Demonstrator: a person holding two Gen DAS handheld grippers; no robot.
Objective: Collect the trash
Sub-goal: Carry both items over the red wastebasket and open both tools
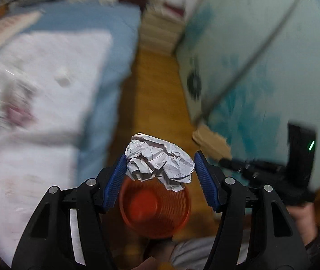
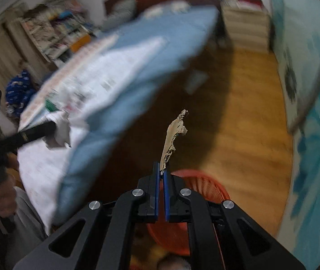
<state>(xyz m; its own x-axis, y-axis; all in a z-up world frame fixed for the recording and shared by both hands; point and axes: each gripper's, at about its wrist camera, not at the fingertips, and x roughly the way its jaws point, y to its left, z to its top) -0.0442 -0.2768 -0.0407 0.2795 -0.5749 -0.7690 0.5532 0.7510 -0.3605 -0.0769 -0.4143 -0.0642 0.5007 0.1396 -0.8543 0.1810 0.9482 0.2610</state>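
Note:
My left gripper (image 1: 160, 168) is shut on a crumpled white paper ball (image 1: 158, 162) and holds it above the red mesh bin (image 1: 155, 209) on the wooden floor. My right gripper (image 2: 161, 171) is shut on a torn piece of brown cardboard (image 2: 173, 135) that sticks up from the fingertips, over the same red bin (image 2: 196, 184). The right gripper also shows in the left wrist view (image 1: 272, 171) at the right, with the cardboard (image 1: 211, 139) at its tip. The left gripper shows at the left edge of the right wrist view (image 2: 36, 130).
A bed (image 1: 47, 90) with a blue sheet and white paper spread on it fills the left. A pale blue painted wall (image 1: 272, 56) runs along the right. A strip of wooden floor (image 1: 155, 85) lies between them. A white drawer unit (image 2: 245, 27) stands at the far end.

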